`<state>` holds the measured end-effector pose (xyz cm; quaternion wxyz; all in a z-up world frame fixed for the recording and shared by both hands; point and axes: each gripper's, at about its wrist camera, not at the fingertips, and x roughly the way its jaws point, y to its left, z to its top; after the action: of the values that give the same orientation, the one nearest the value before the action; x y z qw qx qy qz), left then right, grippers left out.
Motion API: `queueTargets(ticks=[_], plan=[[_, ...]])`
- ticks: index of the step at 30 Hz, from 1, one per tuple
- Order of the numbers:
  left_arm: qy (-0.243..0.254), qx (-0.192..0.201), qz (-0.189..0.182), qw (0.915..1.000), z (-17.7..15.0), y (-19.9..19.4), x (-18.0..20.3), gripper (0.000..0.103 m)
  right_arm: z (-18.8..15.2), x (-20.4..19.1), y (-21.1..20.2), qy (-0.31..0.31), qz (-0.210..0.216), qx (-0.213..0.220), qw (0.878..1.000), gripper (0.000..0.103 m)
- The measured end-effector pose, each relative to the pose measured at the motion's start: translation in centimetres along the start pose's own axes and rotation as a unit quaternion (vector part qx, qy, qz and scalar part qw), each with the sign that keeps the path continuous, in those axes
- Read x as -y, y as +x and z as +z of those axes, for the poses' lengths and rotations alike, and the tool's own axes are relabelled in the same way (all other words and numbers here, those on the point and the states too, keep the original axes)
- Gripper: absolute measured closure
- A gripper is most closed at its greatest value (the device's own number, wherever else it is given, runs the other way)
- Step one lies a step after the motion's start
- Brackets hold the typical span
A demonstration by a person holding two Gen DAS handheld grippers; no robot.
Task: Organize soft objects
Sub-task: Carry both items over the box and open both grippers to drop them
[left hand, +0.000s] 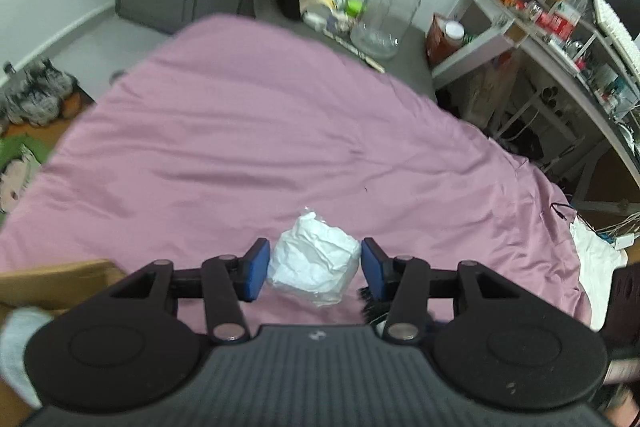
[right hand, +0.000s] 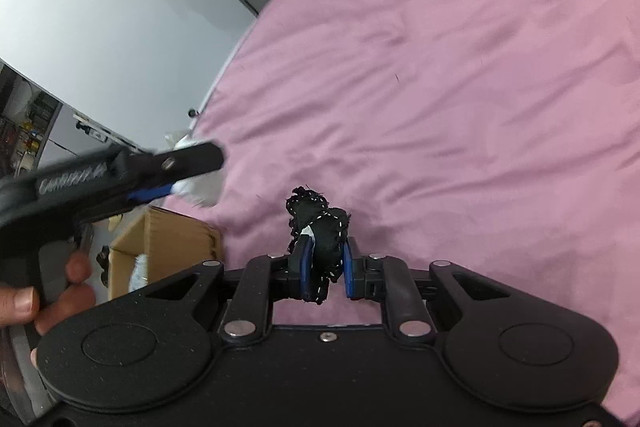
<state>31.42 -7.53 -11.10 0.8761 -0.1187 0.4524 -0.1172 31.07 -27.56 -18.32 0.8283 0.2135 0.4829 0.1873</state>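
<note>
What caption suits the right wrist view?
Right claw pinches a black stitched cloth bundle above the pink bedspread.

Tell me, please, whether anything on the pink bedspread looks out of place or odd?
Nothing stands out: the pink bedspread is only lightly wrinkled and bare, since the white bundle and black stitched fabric are both gripped.

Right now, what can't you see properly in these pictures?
- Cardboard box, right wrist view: its inside is mostly hidden by the right gripper body.
- White bundle: what's wrapped inside; crumpled covering hides it.
- Black cloth: its lower part, hidden between the jaws.
- Desk clutter, left wrist view: too small and blurred.
</note>
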Motion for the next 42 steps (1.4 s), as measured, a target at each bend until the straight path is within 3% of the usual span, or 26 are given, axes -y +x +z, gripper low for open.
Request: queueTargets(ticks=[11, 21, 31, 42], plan=[[-0.026, 0.037, 0.018, 0.9988, -2.7, -7.5, -4.2, 0.055, -0.8, -5.6, -3.5, -0.039, 0.012, 0.041, 0.998, 0.087], [-0.043, 0.069, 0.021, 0.9965, -5.0, -11.9, -7.5, 0.055, -1.9, -10.2, -5.1, -0.070, 0.015, 0.069, 0.995, 0.087], [-0.088, 0.072, 0.017, 0.9934, -8.6, -13.7, -12.2, 0.055, -3.5, -14.3, -4.8, -0.099, 0.014, 0.071, 0.992, 0.087], [-0.129, 0.060, -0.010, 0.9898, -12.1, -11.4, -14.4, 0.052, -5.4, -18.1, -3.2, -0.134, -0.003, 0.062, 0.989, 0.087]])
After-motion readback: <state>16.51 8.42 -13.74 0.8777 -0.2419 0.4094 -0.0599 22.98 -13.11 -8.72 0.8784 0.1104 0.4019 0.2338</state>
